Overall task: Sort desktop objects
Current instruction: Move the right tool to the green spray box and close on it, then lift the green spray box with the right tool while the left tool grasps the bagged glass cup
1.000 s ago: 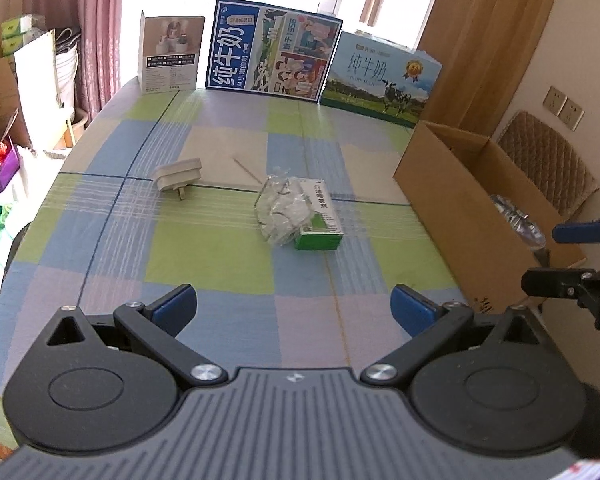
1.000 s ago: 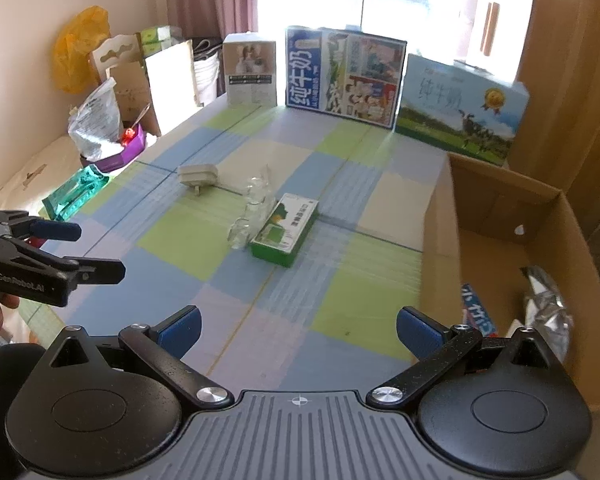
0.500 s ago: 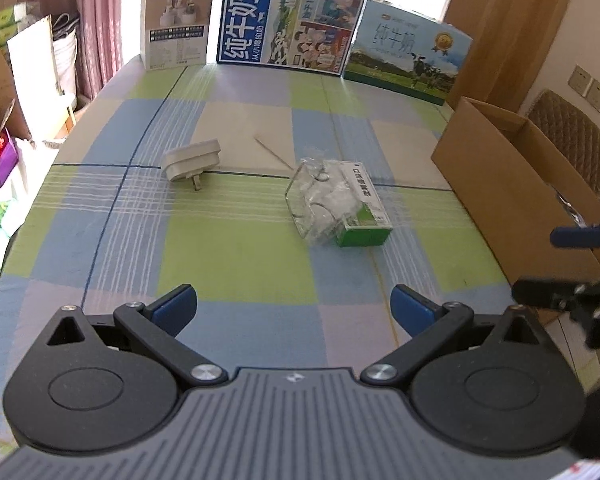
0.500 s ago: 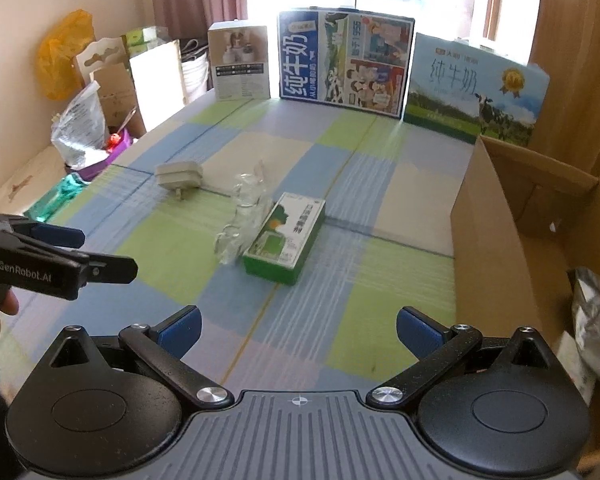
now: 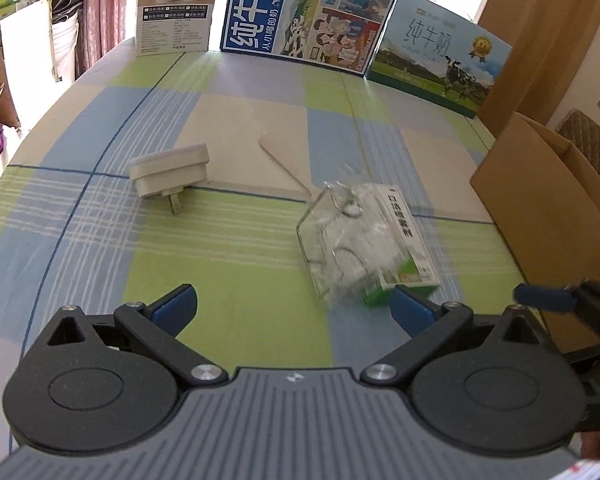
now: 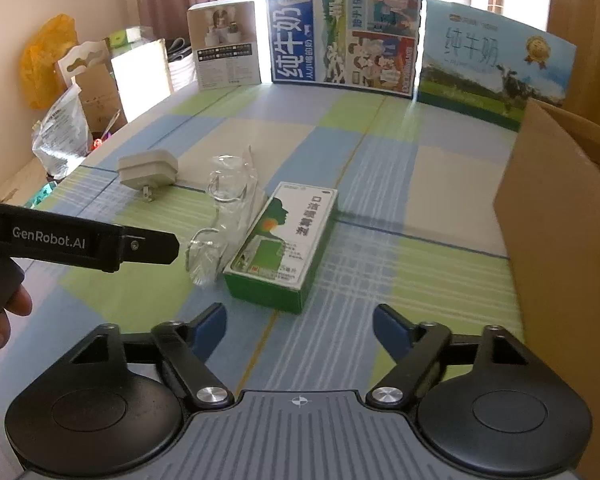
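Broadly, a checked tablecloth (image 5: pixel 228 264) of blue, green and cream squares fills both wrist views. An open cardboard box (image 6: pixel 560 216) stands at its right edge, and three printed cartons stand upright along the far side, the tall blue milk carton (image 6: pixel 342 32) in the middle. Near the centre lies a green medicine box (image 6: pixel 282 244), flat on the cloth, with a crumpled clear plastic package (image 6: pixel 220 216) touching its left side. Farther left, well apart from these, a white plug adapter (image 5: pixel 170 170) lies with its prongs toward the camera. A thin wooden stick (image 5: pixel 284 166) lies between the adapter and the package. The right gripper (image 6: pixel 298 326) hangs just before the green box, its jaws spread but lately narrowing, nothing between them. The left gripper (image 5: pixel 294 306) is spread wide over bare cloth, the package near its right finger (image 5: pixel 414 308), untouched.
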`<action>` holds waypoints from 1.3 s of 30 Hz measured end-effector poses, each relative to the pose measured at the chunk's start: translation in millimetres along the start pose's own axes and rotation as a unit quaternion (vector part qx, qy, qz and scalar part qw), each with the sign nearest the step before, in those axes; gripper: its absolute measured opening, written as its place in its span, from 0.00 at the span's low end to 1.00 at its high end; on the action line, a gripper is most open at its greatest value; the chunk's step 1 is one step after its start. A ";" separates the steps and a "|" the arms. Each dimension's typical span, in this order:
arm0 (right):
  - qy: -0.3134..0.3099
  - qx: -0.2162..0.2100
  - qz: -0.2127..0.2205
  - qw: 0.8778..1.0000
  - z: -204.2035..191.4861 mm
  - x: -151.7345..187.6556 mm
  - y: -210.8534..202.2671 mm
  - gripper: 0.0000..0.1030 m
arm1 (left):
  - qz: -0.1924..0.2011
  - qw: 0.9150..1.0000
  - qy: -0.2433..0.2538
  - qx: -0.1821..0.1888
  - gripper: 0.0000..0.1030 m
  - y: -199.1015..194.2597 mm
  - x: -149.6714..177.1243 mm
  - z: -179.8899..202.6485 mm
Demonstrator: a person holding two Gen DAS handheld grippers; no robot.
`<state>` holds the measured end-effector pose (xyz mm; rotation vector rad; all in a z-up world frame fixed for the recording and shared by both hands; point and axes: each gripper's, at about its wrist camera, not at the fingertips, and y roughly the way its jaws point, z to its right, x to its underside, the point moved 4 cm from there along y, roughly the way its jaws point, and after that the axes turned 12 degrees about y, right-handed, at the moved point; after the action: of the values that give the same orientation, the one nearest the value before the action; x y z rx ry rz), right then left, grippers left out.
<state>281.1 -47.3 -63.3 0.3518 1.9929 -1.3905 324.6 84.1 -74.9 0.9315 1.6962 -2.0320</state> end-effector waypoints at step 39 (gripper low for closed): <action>0.035 0.061 -0.003 0.998 46.0 -1.7 10.0 0.52 | 0.002 0.998 -0.001 0.061 0.91 47.3 -9.7 15.7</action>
<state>305.0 -84.8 -78.8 0.4551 1.9705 -1.5259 357.2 56.5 -102.3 0.9709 1.5815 -2.1537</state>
